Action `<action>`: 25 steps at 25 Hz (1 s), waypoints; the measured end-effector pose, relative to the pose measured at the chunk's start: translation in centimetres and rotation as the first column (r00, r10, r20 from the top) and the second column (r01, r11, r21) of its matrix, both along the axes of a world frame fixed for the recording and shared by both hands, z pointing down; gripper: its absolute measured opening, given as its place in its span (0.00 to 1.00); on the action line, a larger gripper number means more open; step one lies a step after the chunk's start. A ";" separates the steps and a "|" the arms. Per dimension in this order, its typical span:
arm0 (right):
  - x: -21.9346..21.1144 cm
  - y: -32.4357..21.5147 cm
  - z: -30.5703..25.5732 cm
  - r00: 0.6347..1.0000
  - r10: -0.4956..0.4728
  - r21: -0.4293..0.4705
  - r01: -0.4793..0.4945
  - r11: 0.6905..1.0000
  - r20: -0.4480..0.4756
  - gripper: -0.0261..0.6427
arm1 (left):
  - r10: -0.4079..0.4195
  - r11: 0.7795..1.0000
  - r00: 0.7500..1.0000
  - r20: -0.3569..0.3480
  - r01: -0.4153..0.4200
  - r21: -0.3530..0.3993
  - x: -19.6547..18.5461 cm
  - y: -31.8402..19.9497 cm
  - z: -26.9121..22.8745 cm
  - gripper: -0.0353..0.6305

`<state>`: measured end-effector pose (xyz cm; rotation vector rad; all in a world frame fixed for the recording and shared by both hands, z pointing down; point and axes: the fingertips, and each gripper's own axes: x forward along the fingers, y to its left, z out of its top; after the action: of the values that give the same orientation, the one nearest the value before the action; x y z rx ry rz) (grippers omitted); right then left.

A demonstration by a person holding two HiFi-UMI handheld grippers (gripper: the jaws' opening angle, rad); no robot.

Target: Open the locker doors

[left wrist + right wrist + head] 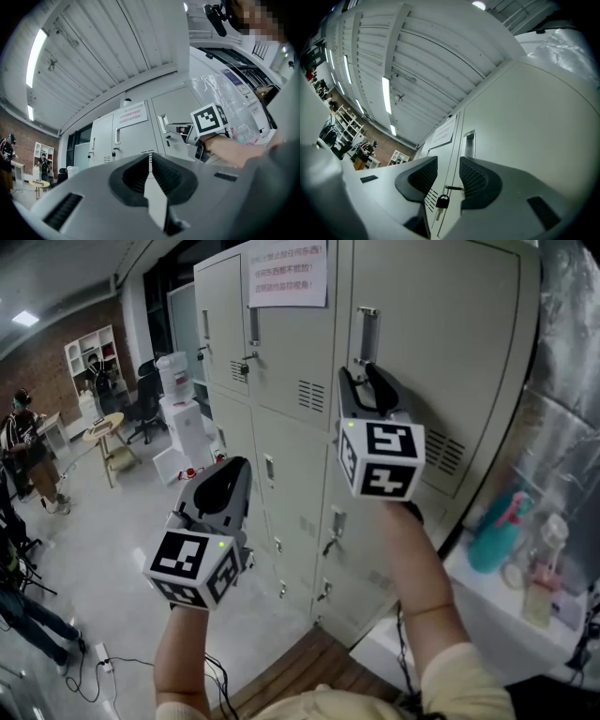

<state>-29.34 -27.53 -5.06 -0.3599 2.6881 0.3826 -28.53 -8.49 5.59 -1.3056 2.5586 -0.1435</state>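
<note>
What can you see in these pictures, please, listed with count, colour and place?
lockers: one bank, beige, straight ahead
door handles: several, metal, on the doors
notice: one, white with red print, top doors
padlock: at least one, dark, on a door latch
water dispenser: one, white, left of lockers
round table: one, light wood, far left
spray bottle: one, teal, far right
person: one standing, far left
left gripper: grey, jaws together, empty
right gripper: grey, jaws apart, empty, near upper-right handle

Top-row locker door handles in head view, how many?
3. Left door handle, middle door handle below the paper notice, right door handle just above the right gripper. None look hidden in that row.
</note>
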 end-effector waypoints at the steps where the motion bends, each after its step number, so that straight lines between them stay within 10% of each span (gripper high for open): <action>1: -0.2 -0.2 -0.4 1.000 0.007 -0.007 -0.007 1.000 0.004 0.23 | -0.005 1.000 1.000 0.006 0.005 -0.001 -0.1 0.0 -0.3 0.06; 25: -4.7 -0.8 -3.8 0.987 0.148 -0.132 -0.155 0.979 -0.065 0.38 | -0.063 0.997 0.997 0.046 0.061 0.043 -1.6 1.4 -2.8 0.06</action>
<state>-34.06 -28.35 -8.83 -0.6060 2.7565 0.2558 -30.11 -7.06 2.74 -1.1941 2.5492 -0.1316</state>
